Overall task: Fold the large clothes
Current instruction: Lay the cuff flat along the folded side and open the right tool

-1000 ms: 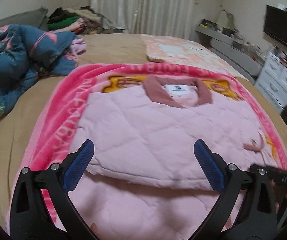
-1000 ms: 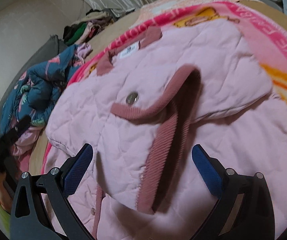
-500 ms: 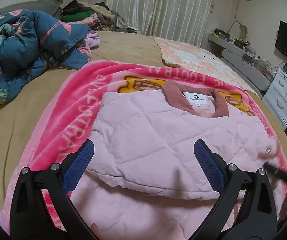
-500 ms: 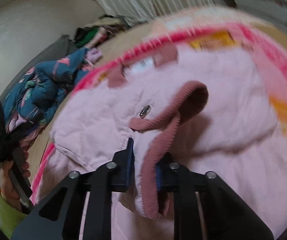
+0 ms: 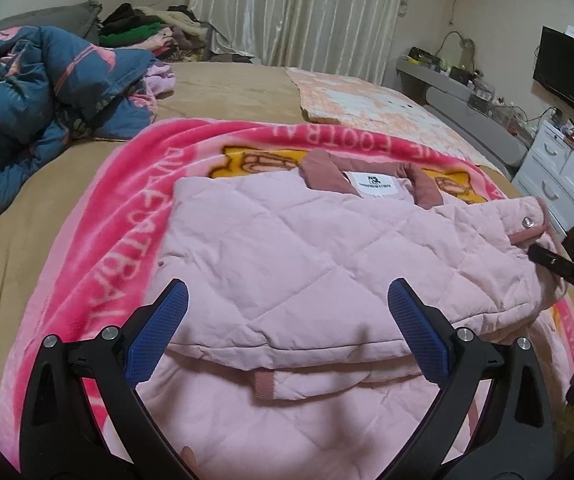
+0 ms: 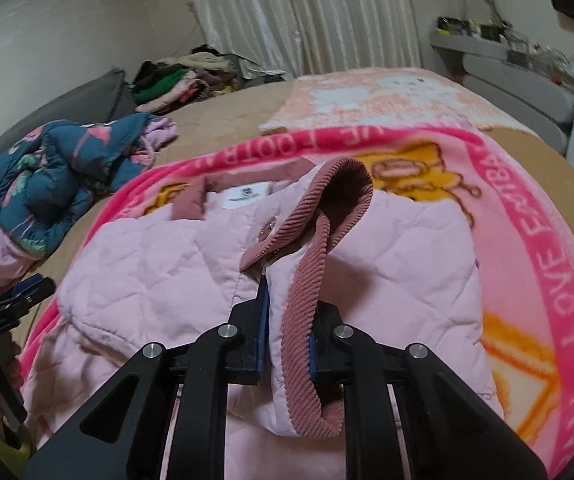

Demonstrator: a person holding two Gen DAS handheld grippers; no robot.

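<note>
R tool [image 6: 287, 328] — clamped on jacket cuff [image 6: 307, 280]

Light: soft, even indoor light, moderately bright, source unseen | Shadows: faint, under the fold of the pink jacket [image 5: 327, 264] | Glare: mild sheen on the curtain [image 5: 295, 12] | Sharpness: left view crisp; right view softer, blanket [image 6: 535, 240] slightly smeared | Edges: strong fisheye bending, dark rounded corners

Right tool [image 6: 287, 344], earlier open, now clamped on the lifted sleeve cuff [image 6: 307, 280]
</note>
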